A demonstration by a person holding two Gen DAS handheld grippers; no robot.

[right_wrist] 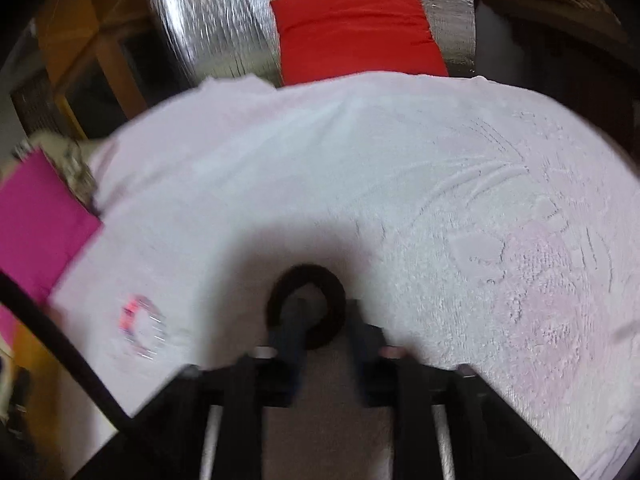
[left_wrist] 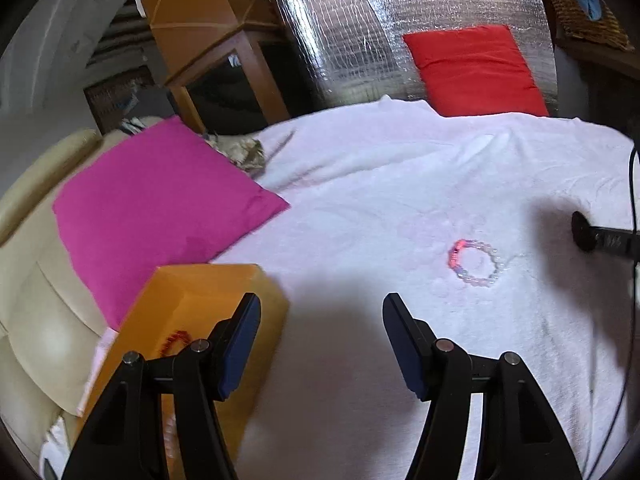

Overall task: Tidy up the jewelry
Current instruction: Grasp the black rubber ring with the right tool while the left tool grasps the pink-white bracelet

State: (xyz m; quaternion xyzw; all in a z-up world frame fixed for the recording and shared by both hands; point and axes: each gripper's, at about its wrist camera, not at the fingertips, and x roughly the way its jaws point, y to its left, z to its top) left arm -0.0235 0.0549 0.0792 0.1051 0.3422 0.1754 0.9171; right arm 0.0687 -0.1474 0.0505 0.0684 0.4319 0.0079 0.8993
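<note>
Ahead and to the right of the left gripper (left_wrist: 322, 312), on the white towel (left_wrist: 360, 184): a pastel bead bracelet (left_wrist: 476, 262) with a pink-red section, lying flat and apart from both fingers. Left gripper spread wide, nothing between the blue pads (left_wrist: 240, 344). Just left of it and partly behind its left finger, an open orange box (left_wrist: 208, 292) with a red bead strand (left_wrist: 176, 340) inside. Beyond the box, a magenta cushion (left_wrist: 152, 208); far ahead, a red cushion (left_wrist: 476, 68) on silver foil matting (left_wrist: 360, 32).

Between the fingers of the right gripper (right_wrist: 320, 328), a dark ring-shaped bracelet (right_wrist: 308, 308), left finger passing through its opening, gap narrow; blur too strong to tell whether the pads press on it. Well left of that gripper, the pastel bracelet (right_wrist: 142, 326) on the towel (right_wrist: 320, 160), magenta cushion (right_wrist: 36, 216) further left, red cushion (right_wrist: 356, 28) far ahead
</note>
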